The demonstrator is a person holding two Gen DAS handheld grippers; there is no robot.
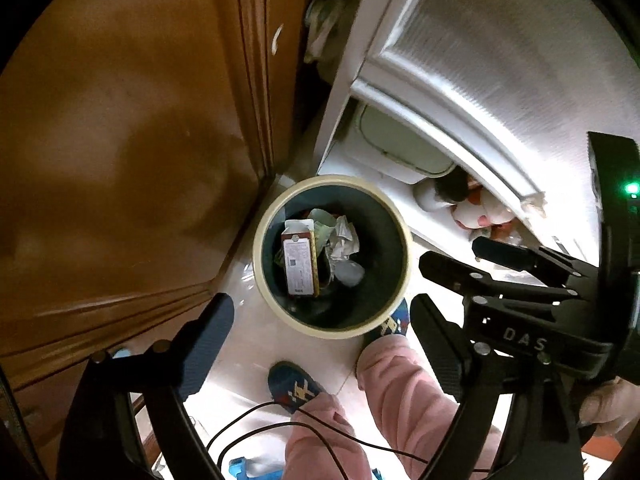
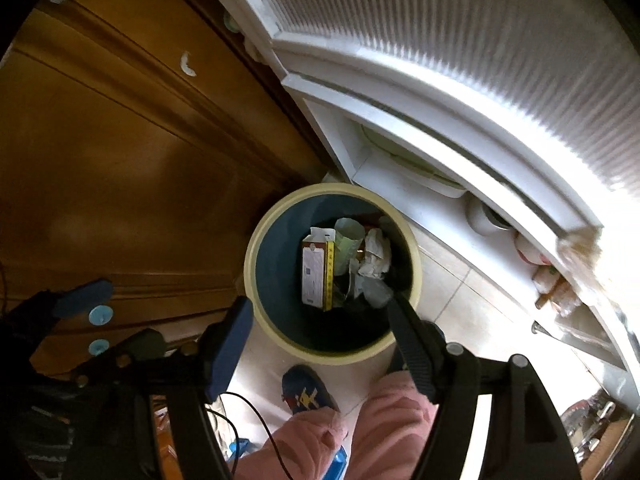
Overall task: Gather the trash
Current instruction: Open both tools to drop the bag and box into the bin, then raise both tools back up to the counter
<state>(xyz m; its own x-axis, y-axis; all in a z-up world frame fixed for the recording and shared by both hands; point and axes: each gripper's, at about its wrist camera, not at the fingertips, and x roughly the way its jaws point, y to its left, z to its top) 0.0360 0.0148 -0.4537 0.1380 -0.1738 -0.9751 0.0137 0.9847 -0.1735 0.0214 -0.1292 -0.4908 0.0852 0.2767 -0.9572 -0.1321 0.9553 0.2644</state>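
Left claw (image 1: pixel 322 354) nearest the lens, spread wide, nothing between its fingers, pointing almost straight down. Right claw (image 2: pixel 320 338) likewise gaping and empty, its right finger (image 2: pixel 412 344) overlapping the bin's near rim in its own view. Seen from the left wrist, right claw (image 1: pixel 452 264) just beside the bin's right edge.

Below both, round bin (image 1: pixel 262 276) with cream rim and dark inside, standing on the pale tiled floor (image 1: pixel 244 320). Trash at the bottom: a flat carton (image 1: pixel 299 266) upright against the left wall, crumpled paper (image 1: pixel 346 238) beside it to the right, a grey scrap (image 1: pixel 348 272) just below that. Mouth of the bin open and unobstructed above.

Tight on the sides: brown wooden cabinet (image 1: pixel 120 160) close against the bin's left edge, white ribbed door (image 1: pixel 500 60) and its frame close on the right. Nearer the lens, two blue slippers (image 1: pixel 294 386) and pink trouser legs (image 1: pixel 400 384), the right slipper touching the rim. Thin black cable (image 1: pixel 280 428) looping across the left leg.
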